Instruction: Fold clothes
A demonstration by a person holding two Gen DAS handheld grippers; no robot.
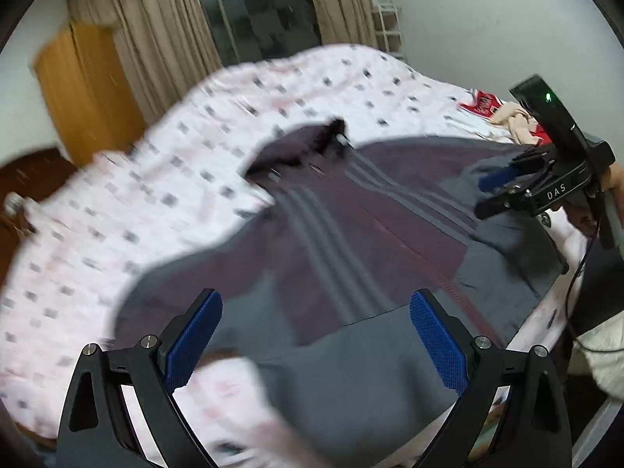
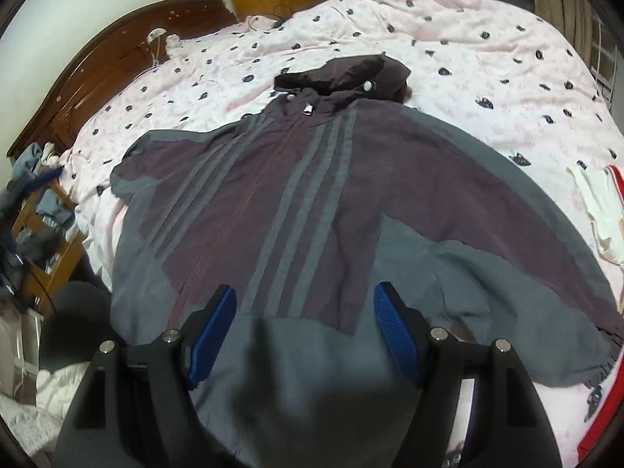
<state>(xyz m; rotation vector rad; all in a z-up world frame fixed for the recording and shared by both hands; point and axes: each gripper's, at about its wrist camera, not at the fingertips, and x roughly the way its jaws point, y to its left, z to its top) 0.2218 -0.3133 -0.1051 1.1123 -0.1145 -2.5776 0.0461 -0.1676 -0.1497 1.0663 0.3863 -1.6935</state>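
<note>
Here the bed (image 2: 468, 58), under its pink patterned cover, fills both of my views, and the maroon-and-grey jacket (image 2: 312, 202) lies spread face-up across it, hood (image 2: 351, 72) toward the far side, zipper closed, hem nearest me. Only my right wrist view takes in the dark wooden headboard (image 2: 97, 78) and a cluttered wooden rack (image 2: 43, 226) beside the bed. Only my left wrist view, which is blurred, shows the curtains (image 1: 156, 19), the dark window (image 1: 257, 4) and an orange-brown wardrobe (image 1: 85, 93), plus a heap of red and beige clothes (image 1: 507, 117) at the bed's far corner. My left hand-held gripper (image 1: 314, 341) hangs over the jacket's hem, jaws spread wide, holding nothing. My right hand-held gripper (image 2: 306, 329) is likewise spread apart over the hem; the left view catches it from the side above a grey sleeve (image 1: 503, 241).
</note>
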